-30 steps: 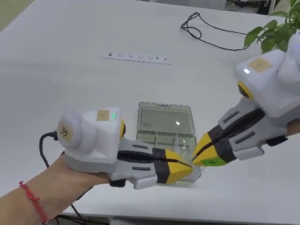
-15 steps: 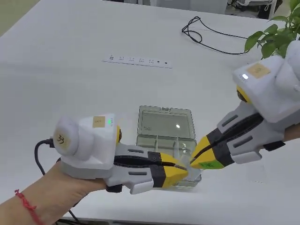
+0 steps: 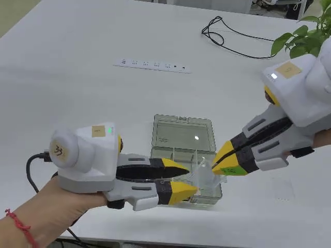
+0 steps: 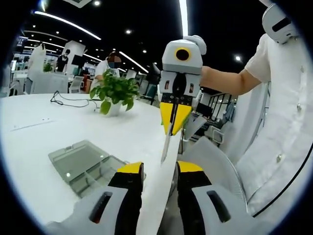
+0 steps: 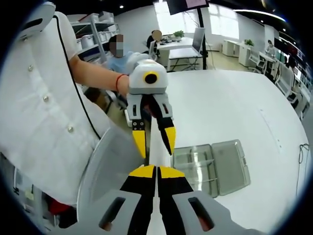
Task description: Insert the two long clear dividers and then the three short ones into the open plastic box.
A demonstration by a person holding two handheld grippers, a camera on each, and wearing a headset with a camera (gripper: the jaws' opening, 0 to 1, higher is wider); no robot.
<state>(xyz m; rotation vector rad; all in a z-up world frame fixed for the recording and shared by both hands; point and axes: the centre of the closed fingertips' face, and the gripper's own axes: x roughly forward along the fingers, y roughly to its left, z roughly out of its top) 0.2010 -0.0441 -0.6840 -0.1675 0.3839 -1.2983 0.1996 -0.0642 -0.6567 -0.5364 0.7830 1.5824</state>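
Progress reads as midway to me: right claw (image 3: 219, 163) clamped on a clear divider (image 3: 205, 174) above the open box (image 3: 181, 133) on the worktop (image 3: 77, 77), left claw (image 3: 190, 179) spread empty alongside, more probably to go.

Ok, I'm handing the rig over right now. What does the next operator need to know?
Left gripper: open, empty, aimed at the divider.
Right gripper: shut on a clear divider, held over the front right corner of the open plastic box.
The box sits with its lid laid back on the white table.
Done: some partitions seem seated in the base; count unclear.
Left: seat this divider, then any remaining.
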